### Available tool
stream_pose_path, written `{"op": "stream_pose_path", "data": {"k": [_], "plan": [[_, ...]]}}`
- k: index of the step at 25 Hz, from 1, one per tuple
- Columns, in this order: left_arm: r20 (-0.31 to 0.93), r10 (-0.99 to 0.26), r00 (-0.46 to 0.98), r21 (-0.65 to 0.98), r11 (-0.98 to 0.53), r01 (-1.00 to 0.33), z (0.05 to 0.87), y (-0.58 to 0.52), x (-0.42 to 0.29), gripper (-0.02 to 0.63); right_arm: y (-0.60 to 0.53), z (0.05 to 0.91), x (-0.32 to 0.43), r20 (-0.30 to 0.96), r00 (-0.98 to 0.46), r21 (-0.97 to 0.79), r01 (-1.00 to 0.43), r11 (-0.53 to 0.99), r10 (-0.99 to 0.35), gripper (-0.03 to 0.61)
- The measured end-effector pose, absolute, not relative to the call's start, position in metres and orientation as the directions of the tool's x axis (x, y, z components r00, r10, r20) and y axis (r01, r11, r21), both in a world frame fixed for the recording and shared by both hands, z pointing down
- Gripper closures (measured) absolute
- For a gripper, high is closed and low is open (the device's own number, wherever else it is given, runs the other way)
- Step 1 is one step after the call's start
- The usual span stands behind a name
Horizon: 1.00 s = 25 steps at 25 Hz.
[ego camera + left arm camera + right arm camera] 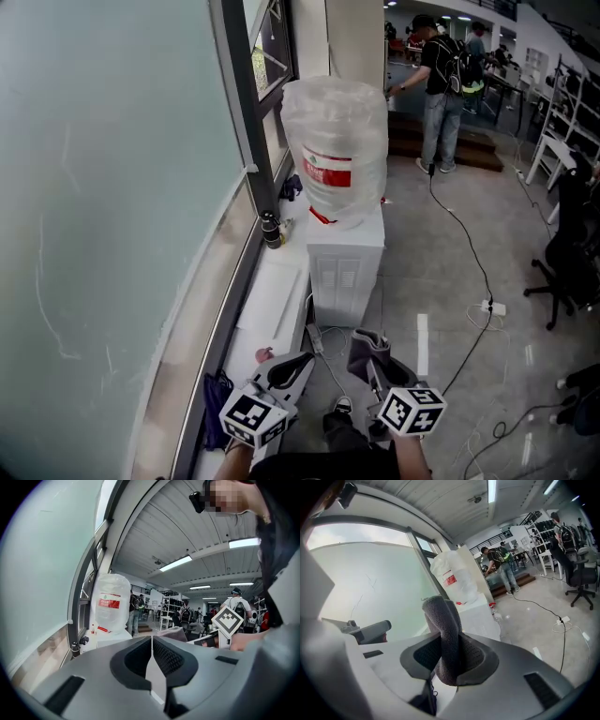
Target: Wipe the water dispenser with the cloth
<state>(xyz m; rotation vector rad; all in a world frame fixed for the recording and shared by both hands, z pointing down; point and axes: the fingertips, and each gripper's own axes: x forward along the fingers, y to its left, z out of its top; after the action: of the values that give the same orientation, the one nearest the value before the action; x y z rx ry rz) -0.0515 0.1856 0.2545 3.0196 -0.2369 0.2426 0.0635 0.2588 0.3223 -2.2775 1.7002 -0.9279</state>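
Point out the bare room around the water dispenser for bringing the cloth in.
Free: the floor right of the water dispenser, up to the black cable; the white ledge on its left, below the dark bottle. Crowded: its top, filled by the water jug.

Red label [328, 174] on water dispenser [345, 267], print blurred — unreadable

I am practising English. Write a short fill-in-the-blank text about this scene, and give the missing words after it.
The right gripper is shut on a grey ____. The left gripper is shut and holds ____ between its jaws. The bottle on top of the water dispenser has a ____ label.
Missing words: cloth; nothing; red.
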Motion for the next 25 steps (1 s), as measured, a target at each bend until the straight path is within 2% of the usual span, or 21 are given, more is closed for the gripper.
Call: {"op": "stream_pose_path", "data": {"k": [11,25], "plan": [[0.186,-0.153,0.971,0.072,-0.983,-0.169,0.241,0.112,0.050,0.589,0.178,0.330,0.163,0.399,0.126,-0.503,-0.798,-0.331,-0.908,0.477],[0.240,-0.188,0.952,0.087,-0.973,-0.214,0.255,0.054,0.055,0.589,0.059,0.347,0.194,0.406,0.047,-0.517,-0.812,-0.272,-0.912,0.477]]}}
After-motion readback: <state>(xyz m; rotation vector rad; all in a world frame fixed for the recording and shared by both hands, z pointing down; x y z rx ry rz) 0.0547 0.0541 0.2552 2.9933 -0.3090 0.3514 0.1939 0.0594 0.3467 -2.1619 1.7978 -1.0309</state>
